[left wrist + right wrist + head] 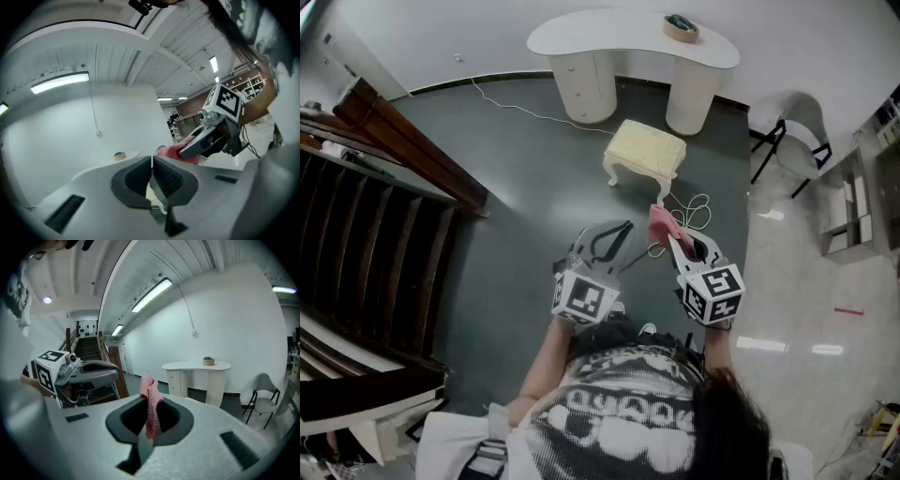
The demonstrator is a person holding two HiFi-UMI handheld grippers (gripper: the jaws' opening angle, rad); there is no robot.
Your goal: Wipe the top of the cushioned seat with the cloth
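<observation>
The cushioned seat is a cream stool with white legs, standing on the dark floor ahead of me. My right gripper is held at chest height, short of the stool, shut on a pink cloth. In the right gripper view the cloth hangs pinched between the jaws. My left gripper is beside it on the left, shut with nothing in it; its ribbed pads meet in the left gripper view. That view also shows the right gripper with the cloth.
A white curved desk stands against the wall behind the stool, with a small round container on it. A wooden staircase fills the left. A folding chair is at the right. A white cable lies by the stool.
</observation>
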